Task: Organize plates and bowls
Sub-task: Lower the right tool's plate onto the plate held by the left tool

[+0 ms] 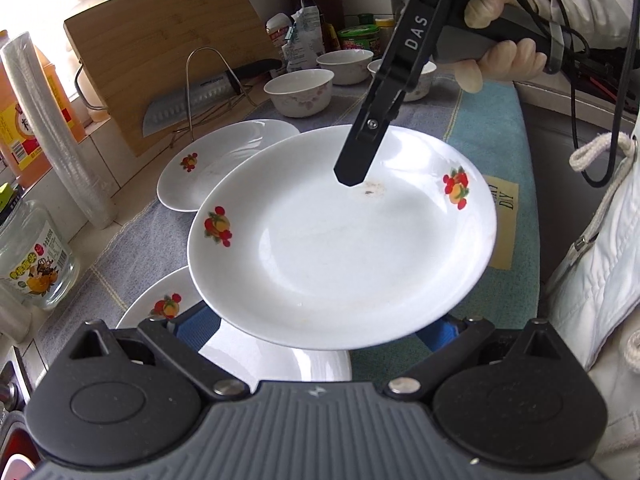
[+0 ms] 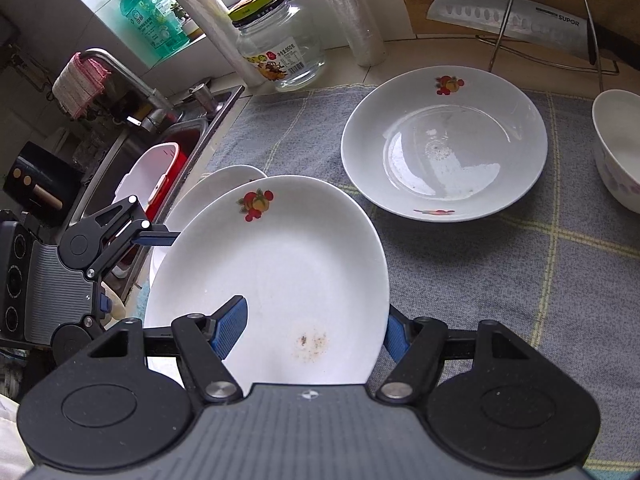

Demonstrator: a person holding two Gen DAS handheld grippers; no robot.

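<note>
Plates are the job here: one white fruit-print plate (image 1: 344,240) is held off the surface by both tools at once, left gripper (image 1: 320,332) clamped on its near rim, right gripper (image 2: 308,332) clamped on the opposite rim with one blue-padded finger over the dish face and one under. Two-sided hold likely keeps the shallow, slick dish level while it travels to a stack. Below the held plate, toward the sink, sits a second plate (image 2: 216,188), partly hidden. Beyond the held plate, toward the knife rack, a third plate (image 2: 444,144) lies flat on the cloth, apart from the others, wet-looking inside; probably a stacking target, cannot confirm. Bowls (image 1: 300,92) stand further back from the held plate, near bottles and jars. Surface is a kitchen counter covered by a grey checked cloth (image 2: 500,272). Left of the held plate in the right wrist view: steel sink (image 2: 168,136) with a red tub, faucet with a rag. Behind the third plate: glass jar (image 2: 280,48), cleaver (image 2: 508,20) on a wire rack, cutting board (image 1: 160,60), window sill.
</note>
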